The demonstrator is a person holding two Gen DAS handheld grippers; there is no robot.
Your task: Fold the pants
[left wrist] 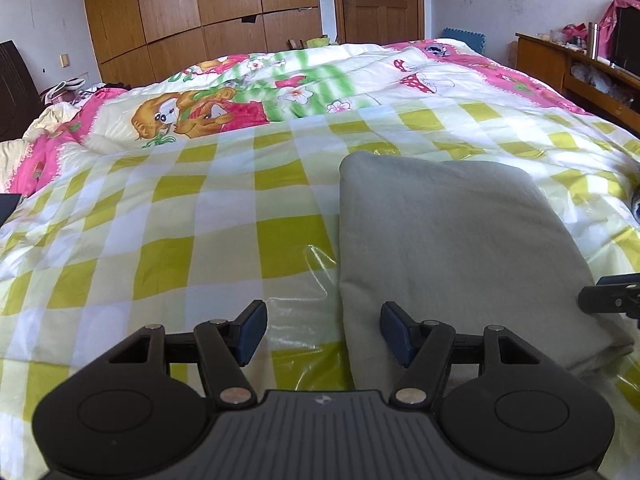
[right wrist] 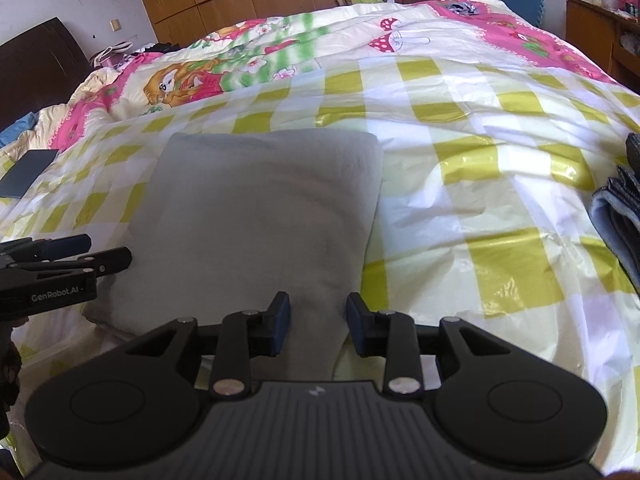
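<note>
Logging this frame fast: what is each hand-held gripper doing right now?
Left hand-held gripper: open, holding nothing, at the near left corner of the folded grey pants.
Right hand-held gripper: open, holding nothing, straddling the pants' near right corner.

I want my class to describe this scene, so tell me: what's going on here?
A person holding a gripper in each hand is folding grey pants on a bed with a yellow checked cover. The pants lie folded into a neat rectangle. The left gripper sits at their near left edge, the right gripper at their near right corner. Both have their jaws open and hold nothing.
</note>
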